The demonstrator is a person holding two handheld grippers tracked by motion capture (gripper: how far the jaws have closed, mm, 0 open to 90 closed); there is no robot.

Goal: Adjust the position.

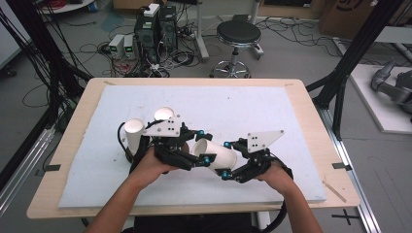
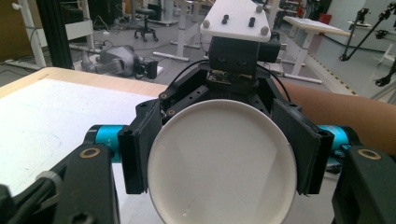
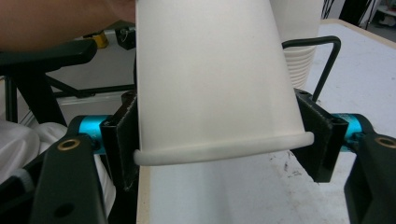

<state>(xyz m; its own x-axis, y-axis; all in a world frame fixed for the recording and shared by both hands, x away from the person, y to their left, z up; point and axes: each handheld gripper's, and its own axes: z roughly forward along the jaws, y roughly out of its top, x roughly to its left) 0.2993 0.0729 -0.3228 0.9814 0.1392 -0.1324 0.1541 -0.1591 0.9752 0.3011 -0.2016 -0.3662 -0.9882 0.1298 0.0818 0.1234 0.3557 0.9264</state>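
A person's left hand (image 1: pixel 150 165) and right hand (image 1: pixel 274 174) are each working a pair of black tongs at the near side of a white mat (image 1: pixel 272 111). The two tools are sharing one white paper cup (image 1: pixel 218 154), which is hanging on its side in the air between them, just above the mat.

The left gripper (image 1: pixel 205 145) is clamping narrowly on the base end, its pads pressing either side of the round bottom (image 2: pixel 222 161). The right gripper (image 1: pixel 225 158) is standing wide, its pads touching the cup wall (image 3: pixel 210 79) at the rolled rim.

With both tools squeezing thin paper, the wall is probably at risk of buckling. If the hands are pulling unevenly, the cup is likely to twist or slip out of one grip. If both let go together, it is going to drop and roll.

Just behind the left tool, two stacks of cups (image 1: pixel 133 130) are standing upright, and a backward swing could topple them. Farther off, a stool (image 1: pixel 238 34) is sitting on the floor.
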